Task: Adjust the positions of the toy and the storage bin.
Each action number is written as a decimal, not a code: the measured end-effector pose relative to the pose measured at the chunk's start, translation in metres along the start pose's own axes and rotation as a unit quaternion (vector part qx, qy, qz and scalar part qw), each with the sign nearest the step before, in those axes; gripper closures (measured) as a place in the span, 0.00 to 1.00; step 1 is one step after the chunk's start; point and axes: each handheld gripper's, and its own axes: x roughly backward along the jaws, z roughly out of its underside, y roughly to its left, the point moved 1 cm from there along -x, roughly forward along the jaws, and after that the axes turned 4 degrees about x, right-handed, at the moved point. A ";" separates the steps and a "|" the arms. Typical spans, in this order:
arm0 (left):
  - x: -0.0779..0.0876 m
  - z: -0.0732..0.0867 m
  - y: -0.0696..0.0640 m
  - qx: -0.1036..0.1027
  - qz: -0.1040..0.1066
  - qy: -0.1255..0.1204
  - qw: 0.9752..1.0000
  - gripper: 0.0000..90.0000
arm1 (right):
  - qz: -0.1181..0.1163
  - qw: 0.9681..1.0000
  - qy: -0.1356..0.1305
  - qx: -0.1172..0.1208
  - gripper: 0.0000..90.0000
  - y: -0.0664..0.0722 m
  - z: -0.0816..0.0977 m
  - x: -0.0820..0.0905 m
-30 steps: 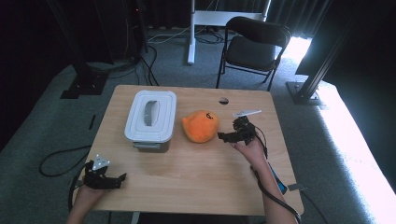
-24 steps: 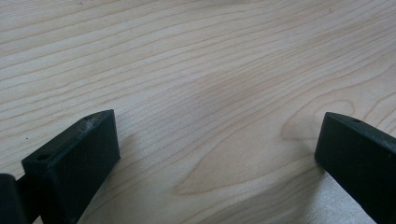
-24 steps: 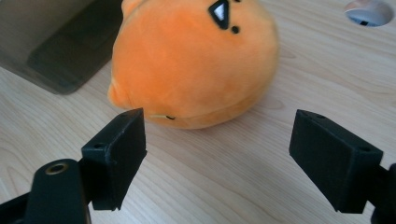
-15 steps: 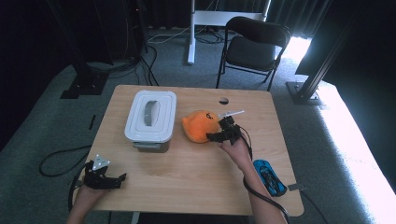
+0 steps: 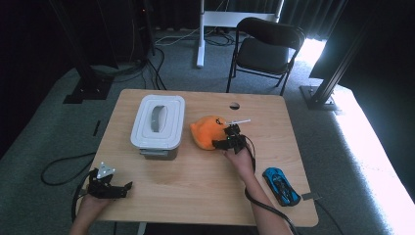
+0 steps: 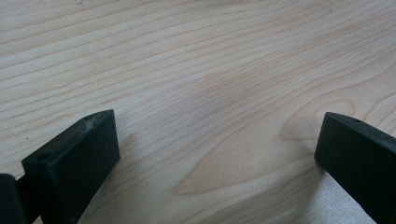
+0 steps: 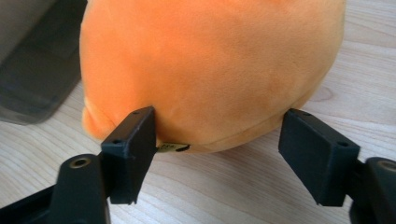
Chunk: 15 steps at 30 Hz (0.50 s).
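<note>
Overhead table (image 5: 205, 196) view; two close, perhaps low, gripper-cams

Light wood table (image 5: 195, 196), small round hole (image 5: 234, 105) near 12 o'clock edge. On it: white lidded bin (image 5: 157, 125) at 10 o'clock, orange plush (image 5: 209, 131) dead centre, just beside the bin, blue toy car (image 5: 281, 185) at 4 o'clock near the edge.

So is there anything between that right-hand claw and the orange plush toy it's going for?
Nothing visible. The right gripper is already at the orange plush toy, its jaws just closing around the lower edge. One jaw seems to touch; the other stands apart.
</note>
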 end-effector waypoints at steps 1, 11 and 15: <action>0.000 0.000 0.000 0.000 0.000 0.000 1.000 0.00 | -0.001 1.000 0.001 -0.004 0.34 -0.001 0.000 0.000; 0.000 0.000 0.000 0.000 0.000 0.000 1.000 0.00 | -0.016 1.000 0.001 0.000 0.66 -0.003 -0.001 -0.002; 0.000 0.000 0.000 0.000 0.000 0.000 1.000 0.00 | -0.009 1.000 -0.001 0.015 0.81 -0.001 0.000 0.000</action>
